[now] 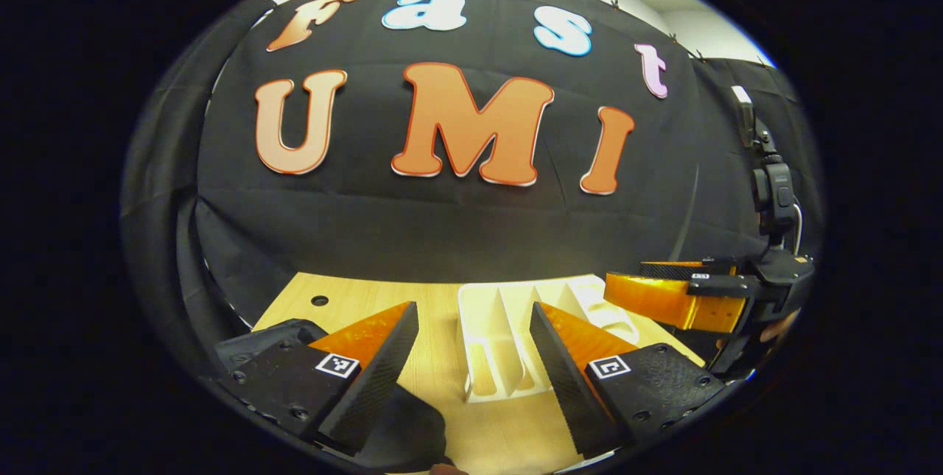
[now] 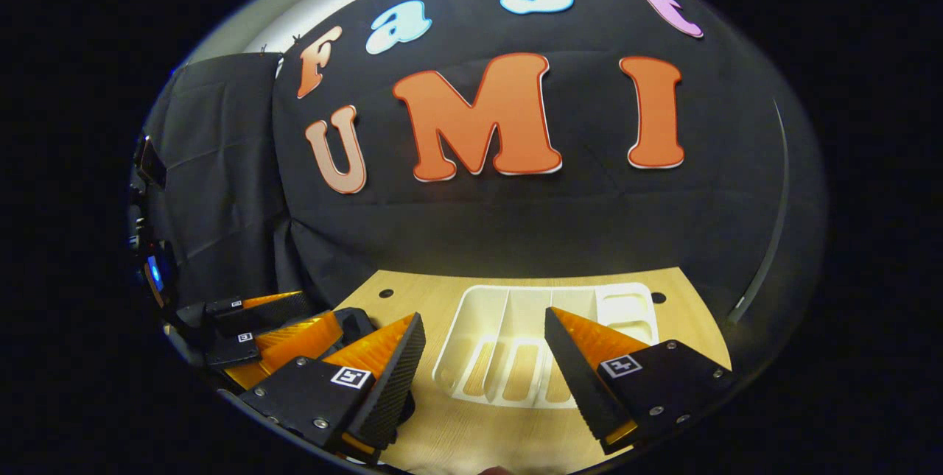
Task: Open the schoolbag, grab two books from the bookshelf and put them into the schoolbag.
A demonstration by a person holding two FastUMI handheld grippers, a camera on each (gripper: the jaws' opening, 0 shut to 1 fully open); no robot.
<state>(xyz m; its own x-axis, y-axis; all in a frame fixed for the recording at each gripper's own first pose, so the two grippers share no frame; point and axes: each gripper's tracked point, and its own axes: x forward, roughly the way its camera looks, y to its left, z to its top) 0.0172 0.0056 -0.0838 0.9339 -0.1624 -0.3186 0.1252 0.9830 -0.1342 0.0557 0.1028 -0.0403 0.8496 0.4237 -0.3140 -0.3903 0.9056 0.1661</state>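
Note:
A white slotted rack (image 1: 482, 313) (image 2: 471, 339), the bookshelf, lies on the wooden table (image 1: 346, 302) (image 2: 457, 431); I see bare slots and no book in them. My left gripper (image 1: 471, 361) hovers open just in front of it with nothing between its fingers. A black soft shape (image 1: 405, 427), possibly the schoolbag, lies under its left finger. My right gripper (image 2: 482, 364) is open too, pointing at the rack. In the left gripper view the right gripper (image 1: 626, 278) reaches in from the right beside the rack. The left gripper (image 2: 317, 311) sits low at the left of the right gripper view.
The black cloth wall (image 1: 442, 224) (image 2: 516, 224) closes off the table's far edge just behind the rack. A black camera mount (image 1: 770, 188) rises above the right gripper. Small round holes (image 1: 319, 300) (image 2: 658, 297) mark the tabletop.

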